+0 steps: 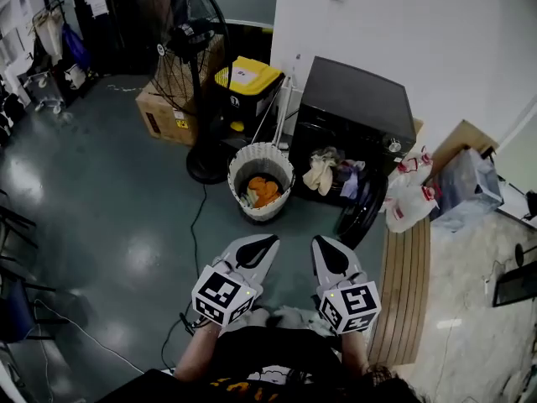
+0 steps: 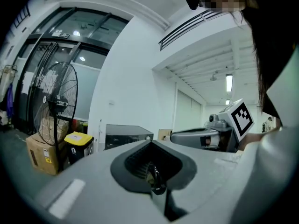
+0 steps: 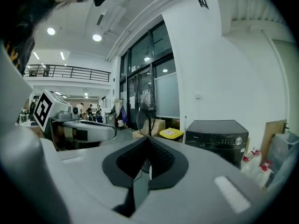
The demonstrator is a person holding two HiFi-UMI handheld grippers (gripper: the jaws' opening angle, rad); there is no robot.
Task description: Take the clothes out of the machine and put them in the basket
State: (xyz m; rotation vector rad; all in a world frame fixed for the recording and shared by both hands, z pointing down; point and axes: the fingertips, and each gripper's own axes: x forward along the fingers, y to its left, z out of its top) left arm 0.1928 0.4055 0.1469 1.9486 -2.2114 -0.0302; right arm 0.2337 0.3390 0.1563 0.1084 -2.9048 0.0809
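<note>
Clothes [image 1: 321, 175] in the machine [image 1: 361, 99], well ahead, are being faced by left tongs [image 1: 267, 242] and right tongs [image 1: 325, 243], level, pinched closed, empty.

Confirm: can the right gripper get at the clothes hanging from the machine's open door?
Likely yes, after a step closer: the door hangs open and only bare floor lies between right gripper and clothes. Its jaws are shut.

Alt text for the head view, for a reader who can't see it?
The left claw and right claw, both shut and empty, point side by side toward a black washing machine with clothes spilling from its open door. A white basket holding orange clothes stands beside it.
</note>
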